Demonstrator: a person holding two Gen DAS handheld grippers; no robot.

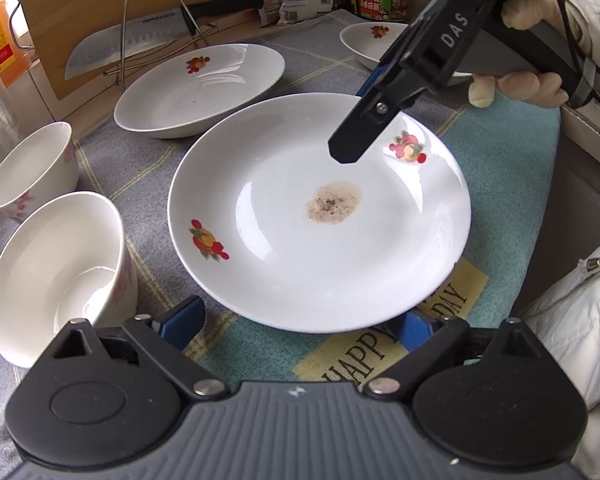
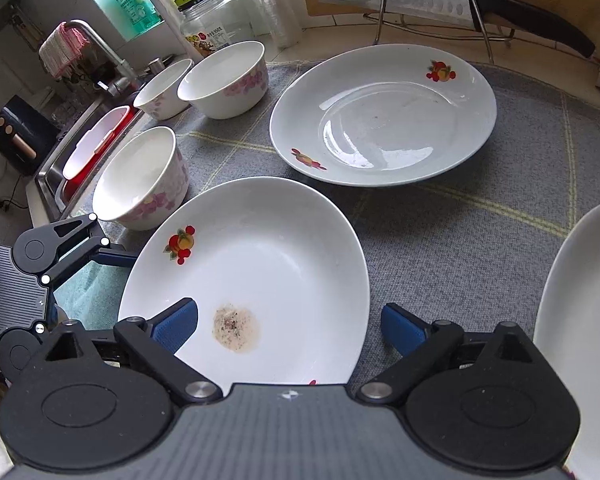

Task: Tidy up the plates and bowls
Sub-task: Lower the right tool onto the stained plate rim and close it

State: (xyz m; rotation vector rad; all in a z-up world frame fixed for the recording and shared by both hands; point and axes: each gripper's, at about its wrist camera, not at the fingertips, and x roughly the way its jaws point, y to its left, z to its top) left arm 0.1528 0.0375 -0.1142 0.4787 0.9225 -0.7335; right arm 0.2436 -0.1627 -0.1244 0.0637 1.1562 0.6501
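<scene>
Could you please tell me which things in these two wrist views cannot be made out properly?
- Third plate: right wrist view, cut off by the right edge; left wrist view, largely hidden behind the right gripper.
- Stained plate: near rim covered by each gripper's own body.
- Jar label: left wrist view, print too small to read.
- Sink: right wrist view, cropped and crowded at the left.

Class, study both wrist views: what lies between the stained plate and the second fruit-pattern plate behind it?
Only bare grey cloth separates the stained plate from the second plate; nothing stands in that gap. The right wrist view shows it best.
</scene>
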